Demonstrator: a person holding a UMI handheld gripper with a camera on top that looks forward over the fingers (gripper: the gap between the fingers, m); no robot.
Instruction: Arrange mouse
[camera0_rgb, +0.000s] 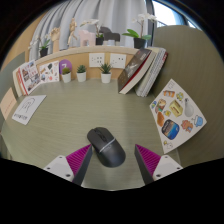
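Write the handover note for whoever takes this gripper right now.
Gripper: open, nothing clamped. The mouse lies on the table between the fingers, with a gap at each side. Beyond it: small potted plants along the back wall, a leaning booklet, a sticker sheet off to one side.
Done: gripper lined up on the mouse.
Left: close on it, then arrange it.

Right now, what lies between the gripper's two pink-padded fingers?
The dark grey computer mouse rests on the table between the open fingers, gaps either side, in the gripper view.
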